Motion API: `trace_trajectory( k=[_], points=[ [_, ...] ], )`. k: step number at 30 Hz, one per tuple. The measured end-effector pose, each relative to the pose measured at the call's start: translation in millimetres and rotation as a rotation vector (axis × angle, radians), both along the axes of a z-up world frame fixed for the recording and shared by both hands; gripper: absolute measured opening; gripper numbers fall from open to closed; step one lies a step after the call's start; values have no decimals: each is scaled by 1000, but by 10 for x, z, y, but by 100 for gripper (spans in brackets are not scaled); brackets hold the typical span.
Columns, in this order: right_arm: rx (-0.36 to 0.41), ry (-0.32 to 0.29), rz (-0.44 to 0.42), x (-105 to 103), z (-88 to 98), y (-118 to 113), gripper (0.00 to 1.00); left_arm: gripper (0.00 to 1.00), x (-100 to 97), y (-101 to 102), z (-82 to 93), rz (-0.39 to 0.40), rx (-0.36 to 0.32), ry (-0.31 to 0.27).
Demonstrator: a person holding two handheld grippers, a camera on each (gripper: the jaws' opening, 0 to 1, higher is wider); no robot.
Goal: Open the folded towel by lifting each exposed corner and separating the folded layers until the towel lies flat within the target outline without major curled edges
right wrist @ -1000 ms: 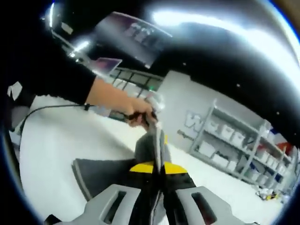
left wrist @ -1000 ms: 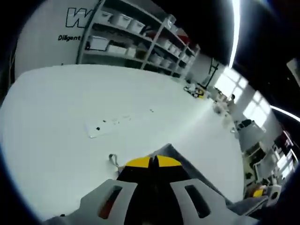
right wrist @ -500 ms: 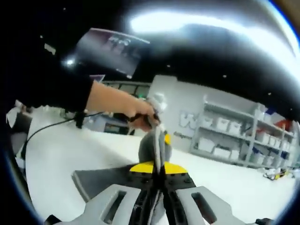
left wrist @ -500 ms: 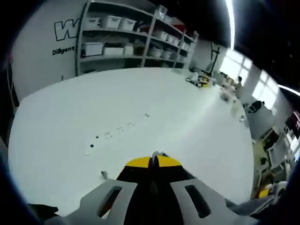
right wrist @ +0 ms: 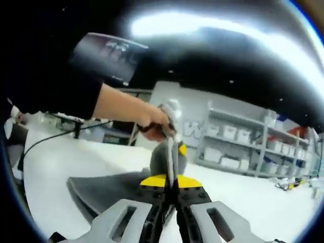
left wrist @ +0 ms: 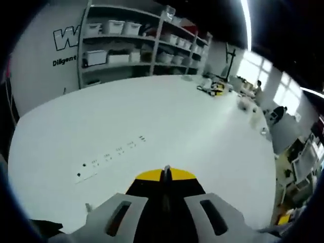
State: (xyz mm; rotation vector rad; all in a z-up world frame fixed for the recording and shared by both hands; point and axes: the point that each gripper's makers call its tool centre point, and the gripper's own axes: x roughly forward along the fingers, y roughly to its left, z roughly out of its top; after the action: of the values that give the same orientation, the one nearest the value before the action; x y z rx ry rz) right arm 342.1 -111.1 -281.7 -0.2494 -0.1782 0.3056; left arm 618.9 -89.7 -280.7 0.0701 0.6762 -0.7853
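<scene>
Grey towel [right wrist: 116, 187] hangs between both clenched claws, left claw [left wrist: 165, 174], right claw [right wrist: 172, 182].

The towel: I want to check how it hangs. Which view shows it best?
The right gripper view. There the grey towel spreads over the white table, and a fold runs up from the right gripper to the left gripper. The left gripper view gives at most a thin edge between its shut tips, too small to judge.

Left tool [left wrist: 165, 174] and right tool [right wrist: 172, 182] both have jaws pressed together; ahead of the right tool, a hand [right wrist: 152, 121] with dark sleeve grips the left tool
</scene>
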Motion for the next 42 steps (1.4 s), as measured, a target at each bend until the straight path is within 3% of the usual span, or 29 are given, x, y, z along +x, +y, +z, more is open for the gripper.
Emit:
trace_trajectory(
  k=[6,14,17,22,33,37,42],
  points=[
    [7,13,-38,40,-111,-192,0,2,67,-255,-68,-10,33,0],
    [20,38,-57,3,-261,-361,2,2,-133,-623,-187,-39,62,1],
    [14,26,-66,-20,-222,-428,5,2,-154,-722,-214,-48,69,3],
    [17,16,-94,-52,-160,-573,0,2,-199,-904,-287,-65,88,10],
    [45,78,-158,-147,-384,-931,0,2,-213,-1317,-424,-109,132,21],
    [18,83,-183,-166,-471,-1000,0,2,-187,-1395,-533,-89,142,41],
    [39,124,-199,-209,-610,-1128,0,2,-153,-1506,-632,-82,153,57]
  ],
)
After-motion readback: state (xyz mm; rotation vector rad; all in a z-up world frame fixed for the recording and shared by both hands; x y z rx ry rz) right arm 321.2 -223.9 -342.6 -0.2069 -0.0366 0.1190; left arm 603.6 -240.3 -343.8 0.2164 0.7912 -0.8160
